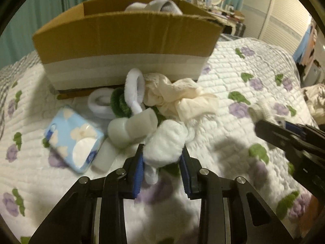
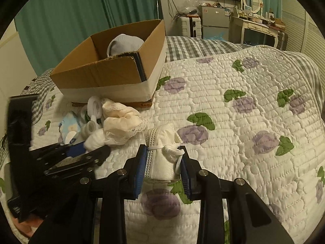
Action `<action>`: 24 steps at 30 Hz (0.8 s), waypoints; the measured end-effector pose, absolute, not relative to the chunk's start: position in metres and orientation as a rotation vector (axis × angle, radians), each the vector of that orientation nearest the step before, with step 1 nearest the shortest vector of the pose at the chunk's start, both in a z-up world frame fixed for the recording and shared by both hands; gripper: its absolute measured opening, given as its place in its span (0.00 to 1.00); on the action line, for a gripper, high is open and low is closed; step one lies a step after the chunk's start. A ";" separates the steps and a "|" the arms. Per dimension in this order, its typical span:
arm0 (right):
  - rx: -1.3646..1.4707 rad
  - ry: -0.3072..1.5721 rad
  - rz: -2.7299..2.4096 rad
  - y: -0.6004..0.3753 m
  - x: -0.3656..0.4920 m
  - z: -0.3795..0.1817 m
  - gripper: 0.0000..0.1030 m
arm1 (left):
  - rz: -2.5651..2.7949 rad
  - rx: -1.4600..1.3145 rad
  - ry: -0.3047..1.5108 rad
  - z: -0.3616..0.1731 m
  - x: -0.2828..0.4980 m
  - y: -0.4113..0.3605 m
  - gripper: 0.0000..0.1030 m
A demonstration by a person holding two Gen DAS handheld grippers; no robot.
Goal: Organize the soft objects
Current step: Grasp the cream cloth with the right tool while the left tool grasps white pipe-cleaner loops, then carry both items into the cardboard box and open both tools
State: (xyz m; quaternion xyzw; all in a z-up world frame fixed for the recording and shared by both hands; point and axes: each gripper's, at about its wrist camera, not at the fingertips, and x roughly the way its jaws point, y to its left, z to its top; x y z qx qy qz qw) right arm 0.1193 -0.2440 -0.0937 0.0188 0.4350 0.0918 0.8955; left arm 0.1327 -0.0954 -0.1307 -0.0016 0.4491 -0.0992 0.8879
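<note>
On the quilted bed, my left gripper [image 1: 162,156] is shut on a white cotton ball [image 1: 164,142] at the near edge of a pile of soft things. The pile holds a cream lace cloth [image 1: 182,95], white fuzzy rings [image 1: 134,85], a green fuzzy piece [image 1: 119,101] and white tape rolls [image 1: 130,128]. My right gripper [image 2: 163,158] is shut on a folded white mask [image 2: 162,156] with elastic straps, just above the quilt. The cardboard box [image 1: 126,40] stands behind the pile, with white cloth [image 2: 124,44] inside.
A blue tissue pack [image 1: 73,138] lies left of the pile. The right gripper shows at the right edge of the left wrist view [image 1: 284,134]. The floral quilt [image 2: 243,111] stretches right. A dresser with a mirror [image 2: 254,20] stands far back.
</note>
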 end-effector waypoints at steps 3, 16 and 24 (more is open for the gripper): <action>0.041 0.907 0.187 -0.243 0.115 -0.095 0.30 | -0.201 0.007 0.923 -0.125 0.118 -0.092 0.30; 0.062 0.771 0.279 -0.221 0.052 -0.026 0.30 | -0.181 -0.017 0.765 -0.047 0.049 -0.062 0.30; 0.006 0.683 0.317 -0.202 0.060 0.021 0.30 | -0.160 0.010 0.618 0.017 0.061 -0.045 0.31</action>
